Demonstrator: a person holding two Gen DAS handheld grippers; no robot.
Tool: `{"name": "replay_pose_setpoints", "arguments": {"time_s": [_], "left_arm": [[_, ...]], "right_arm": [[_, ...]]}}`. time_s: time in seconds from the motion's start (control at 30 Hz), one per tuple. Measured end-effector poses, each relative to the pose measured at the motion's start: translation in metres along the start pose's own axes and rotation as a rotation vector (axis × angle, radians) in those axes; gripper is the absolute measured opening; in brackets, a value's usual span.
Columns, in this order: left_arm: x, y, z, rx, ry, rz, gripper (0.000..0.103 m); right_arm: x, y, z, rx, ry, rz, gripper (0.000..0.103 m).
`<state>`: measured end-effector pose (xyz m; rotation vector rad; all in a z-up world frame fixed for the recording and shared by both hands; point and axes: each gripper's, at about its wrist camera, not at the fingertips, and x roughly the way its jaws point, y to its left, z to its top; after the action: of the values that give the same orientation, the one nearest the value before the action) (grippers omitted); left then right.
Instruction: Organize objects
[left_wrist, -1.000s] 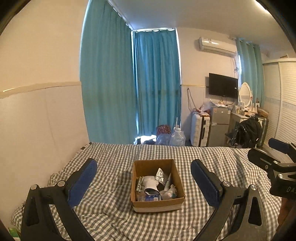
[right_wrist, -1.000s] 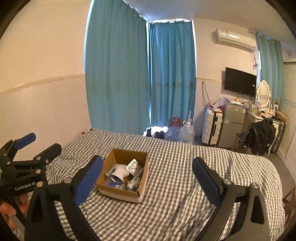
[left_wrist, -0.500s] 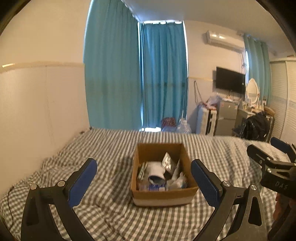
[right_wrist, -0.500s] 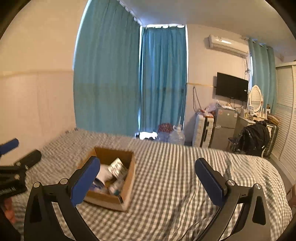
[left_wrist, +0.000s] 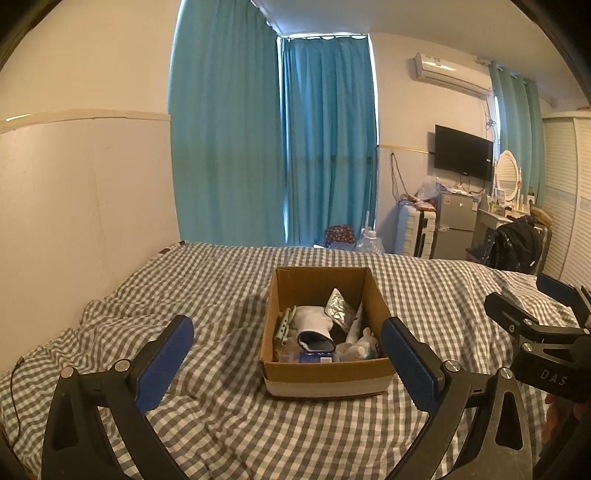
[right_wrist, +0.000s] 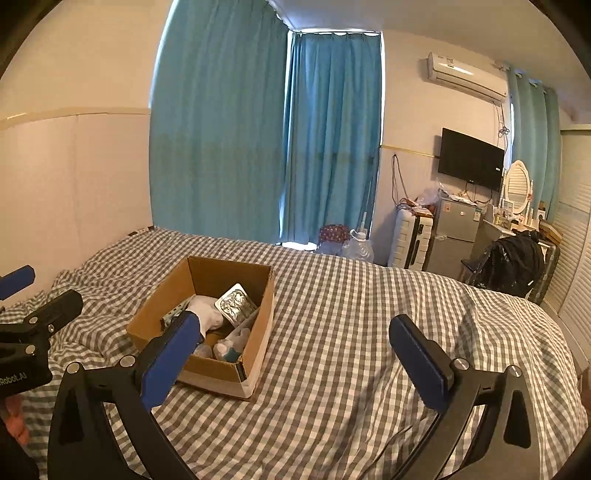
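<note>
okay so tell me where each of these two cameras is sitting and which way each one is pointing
Left wrist view: rides the left gripper, facing down the bed straight at the cardboard box; its open blue-padded fingers show, with the right gripper at the right edge.
Right wrist view: rides the right gripper, aimed at the checked bedspread right of the box; its open fingers show, the left gripper at the left edge.
Shared: box, bedspread, teal curtains, TV.

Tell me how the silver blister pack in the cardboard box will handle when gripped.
The silver blister pack looks thin and flat, so probably light. Its foil face seems shiny, so it may slip between pads. It leans on a white sock in the cardboard box, so lifting it may nudge neighbours.
</note>
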<state>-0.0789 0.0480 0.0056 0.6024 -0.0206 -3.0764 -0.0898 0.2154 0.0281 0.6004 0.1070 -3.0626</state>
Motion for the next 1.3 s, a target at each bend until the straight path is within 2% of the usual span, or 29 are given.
{"name": "replay_pose_setpoints", "arguments": {"time_s": [1.3], "left_arm": [[0.0040, 0.0032, -0.0061, 0.000, 0.031, 0.004, 0.103]], "right_arm": [[-0.0008, 0.0003, -0.0048, 0.003, 0.014, -0.001, 0.103]]}}
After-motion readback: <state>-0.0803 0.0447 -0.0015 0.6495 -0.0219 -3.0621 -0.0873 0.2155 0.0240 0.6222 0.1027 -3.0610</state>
